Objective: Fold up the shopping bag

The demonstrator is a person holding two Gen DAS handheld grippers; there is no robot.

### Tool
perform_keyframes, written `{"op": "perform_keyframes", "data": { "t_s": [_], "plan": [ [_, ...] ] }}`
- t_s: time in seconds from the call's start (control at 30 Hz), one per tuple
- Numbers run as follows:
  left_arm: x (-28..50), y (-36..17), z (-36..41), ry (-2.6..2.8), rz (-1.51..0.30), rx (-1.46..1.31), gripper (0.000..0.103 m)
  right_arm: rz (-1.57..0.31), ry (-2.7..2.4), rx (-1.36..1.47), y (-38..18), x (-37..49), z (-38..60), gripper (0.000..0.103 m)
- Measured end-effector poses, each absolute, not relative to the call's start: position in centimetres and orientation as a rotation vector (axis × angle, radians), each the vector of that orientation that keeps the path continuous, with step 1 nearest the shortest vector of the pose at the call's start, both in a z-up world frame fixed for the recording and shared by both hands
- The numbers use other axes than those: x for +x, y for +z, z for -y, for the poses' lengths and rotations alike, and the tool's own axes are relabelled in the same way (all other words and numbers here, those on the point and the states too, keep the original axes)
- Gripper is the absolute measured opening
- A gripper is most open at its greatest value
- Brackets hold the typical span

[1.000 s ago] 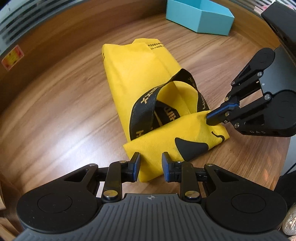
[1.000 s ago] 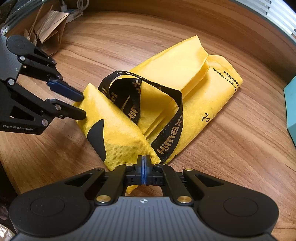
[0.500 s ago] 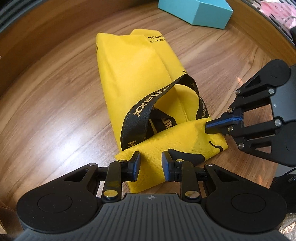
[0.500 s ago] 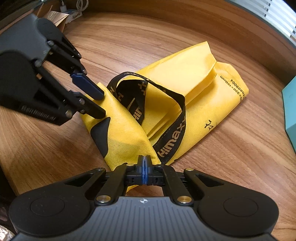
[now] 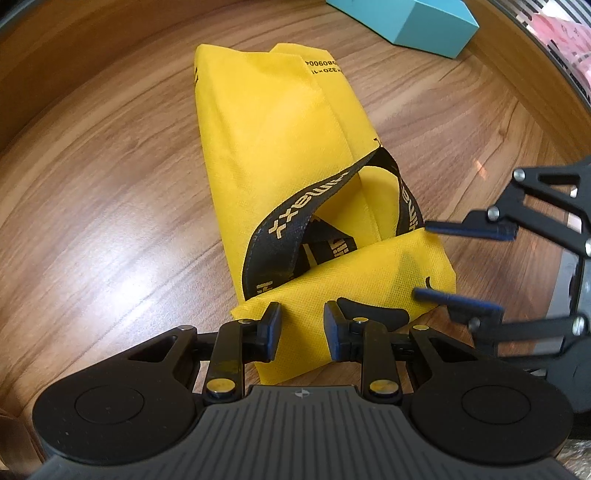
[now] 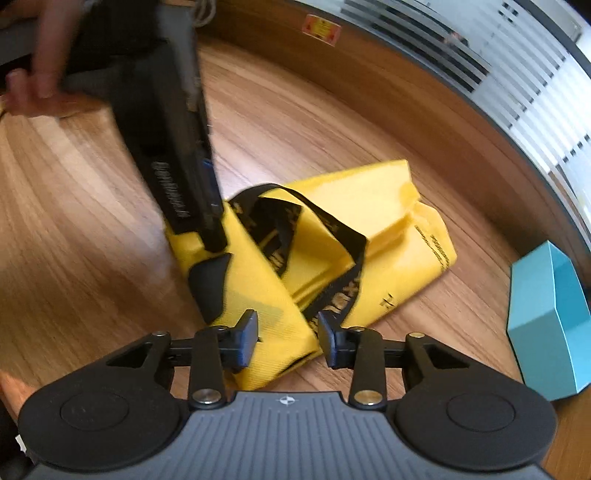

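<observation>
Yellow non-woven shopping bag (image 5: 280, 155) lies half-folded on the wooden table (image 5: 110, 206), black handles (image 5: 295, 218) tucked inside. My left gripper (image 5: 301, 325) straddles the flap's edge, jaws apart; my right gripper (image 6: 286, 332) is opening to let the fold settle.

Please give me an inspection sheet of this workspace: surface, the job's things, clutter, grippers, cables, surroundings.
Surface: brown wood-grain table, bare around the bag.
Job's things: yellow non-woven shopping bag lying partly folded, near end turned over; black printed strap handles loop up loose.
Clutter: turquoise cardboard box beyond the bag.
Grippers: left gripper with jaws apart, bag's folded edge between them, pads not pressing; right gripper with jaws opening, bag corner between them, not pinched.
Cables: pale cords at the table's far edge, blurred.
Surroundings: striped frosted glass; person's hand holding the left gripper.
</observation>
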State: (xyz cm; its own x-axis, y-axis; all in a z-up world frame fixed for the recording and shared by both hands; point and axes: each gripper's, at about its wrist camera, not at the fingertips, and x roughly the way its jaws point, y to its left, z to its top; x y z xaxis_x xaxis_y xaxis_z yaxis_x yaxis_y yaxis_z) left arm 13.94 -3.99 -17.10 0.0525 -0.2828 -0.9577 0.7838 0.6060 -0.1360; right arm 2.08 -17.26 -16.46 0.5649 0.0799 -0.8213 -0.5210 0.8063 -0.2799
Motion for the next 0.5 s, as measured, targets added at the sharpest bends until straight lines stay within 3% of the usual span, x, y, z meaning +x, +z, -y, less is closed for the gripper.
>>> {"op": "perform_keyframes", "data": {
  "t_s": [0.13, 0.2, 0.5],
  "plan": [
    [14.2, -17.2, 4.0, -0.866, -1.281, 0.485, 0.029, -0.874, 0.401, -0.647, -16.9, 1.1, 15.3, 0.046],
    [14.4, -17.3, 4.0, -0.868, -1.288, 0.48, 0.029, -0.856, 0.41, -0.699, -17.3, 0.7, 14.4, 0.061],
    [14.6, -17.2, 3.8, -0.876, -1.295, 0.47, 0.029, -0.81, 0.447, -0.984, -20.3, -1.4, 12.1, 0.059]
  ]
}}
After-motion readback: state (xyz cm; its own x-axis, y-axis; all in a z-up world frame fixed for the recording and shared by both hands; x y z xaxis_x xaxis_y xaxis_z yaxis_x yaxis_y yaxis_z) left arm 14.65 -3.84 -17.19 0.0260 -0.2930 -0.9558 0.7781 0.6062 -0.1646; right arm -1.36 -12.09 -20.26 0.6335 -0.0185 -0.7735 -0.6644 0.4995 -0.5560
